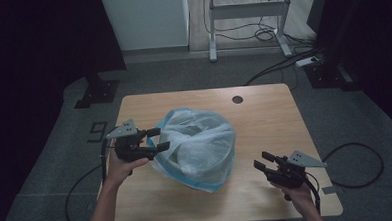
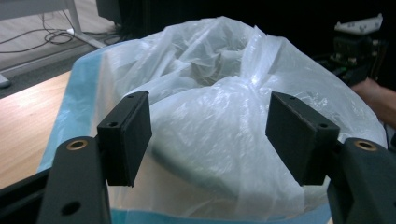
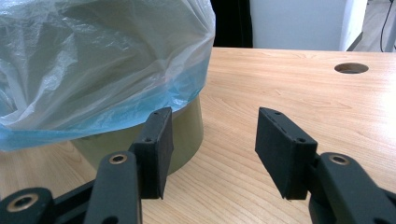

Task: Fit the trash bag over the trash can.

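Observation:
A translucent white plastic bag [image 1: 200, 145] with a blue rim lines a low olive bin [image 3: 184, 135] standing mid-table. The bag's loose top is bunched and puffed up over the bin [image 2: 210, 93]. My left gripper [image 1: 161, 138] hovers at the bag's left side, pointing at it. Its jaws stand open [image 2: 210, 135], with the bag's bulge just beyond them and no pad pressing on the film. My right gripper [image 1: 260, 159] is low near the table's front right, apart from the bag [image 3: 93, 60]. It is open [image 3: 212, 149], with only bare wood between its pads.
The wooden table [image 1: 264, 117] has a round cable hole [image 1: 237, 99] at the back right. Beyond it stand a white desk frame [image 1: 247, 10], floor cables [image 1: 277, 67] and a dark stand base [image 1: 97, 92]. Bare wood lies to the bin's right.

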`<state>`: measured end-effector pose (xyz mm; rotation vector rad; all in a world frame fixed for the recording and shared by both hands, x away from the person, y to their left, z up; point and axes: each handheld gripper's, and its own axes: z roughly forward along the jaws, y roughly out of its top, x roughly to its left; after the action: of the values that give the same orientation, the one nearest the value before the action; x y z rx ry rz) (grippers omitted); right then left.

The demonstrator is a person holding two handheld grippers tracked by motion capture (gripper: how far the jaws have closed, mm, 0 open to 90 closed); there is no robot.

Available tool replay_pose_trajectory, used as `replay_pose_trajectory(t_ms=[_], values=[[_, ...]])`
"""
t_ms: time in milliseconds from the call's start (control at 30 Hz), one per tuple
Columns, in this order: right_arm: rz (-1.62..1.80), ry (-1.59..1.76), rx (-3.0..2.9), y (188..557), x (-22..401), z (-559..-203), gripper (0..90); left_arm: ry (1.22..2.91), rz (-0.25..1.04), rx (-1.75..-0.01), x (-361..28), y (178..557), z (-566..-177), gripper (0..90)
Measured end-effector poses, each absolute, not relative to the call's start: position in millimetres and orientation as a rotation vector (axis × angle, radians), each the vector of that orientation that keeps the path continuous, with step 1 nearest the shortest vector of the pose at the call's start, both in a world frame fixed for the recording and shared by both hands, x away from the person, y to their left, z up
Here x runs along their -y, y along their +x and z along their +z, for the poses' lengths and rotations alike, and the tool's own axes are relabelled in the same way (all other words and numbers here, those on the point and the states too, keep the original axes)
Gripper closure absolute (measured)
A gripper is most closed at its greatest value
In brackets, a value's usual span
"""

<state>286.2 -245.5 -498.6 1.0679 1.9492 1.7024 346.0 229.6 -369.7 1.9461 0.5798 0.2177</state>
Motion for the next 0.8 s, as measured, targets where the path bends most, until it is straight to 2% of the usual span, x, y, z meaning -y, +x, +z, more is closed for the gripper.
replay_pose_trajectory(t_ms=[200,267,500,633,800], values=[[1.707,1.066,-1.955,284,245,-499,46.0,2.026,0.212,-0.543,-215,353,-362,36.3],[1.707,1.065,-1.957,283,245,-500,46.3,2.059,0.210,-0.525,-210,354,-361,44.0],[1.708,1.074,-1.956,284,245,-501,46.7,2.204,0.200,-0.544,-192,364,-361,61.4],[1.706,1.076,-1.958,284,245,-502,46.9,2.270,0.174,-0.558,-183,369,-362,63.5],[1.701,1.076,-1.961,284,244,-503,47.0,2.319,0.158,-0.577,-177,371,-364,61.4]])
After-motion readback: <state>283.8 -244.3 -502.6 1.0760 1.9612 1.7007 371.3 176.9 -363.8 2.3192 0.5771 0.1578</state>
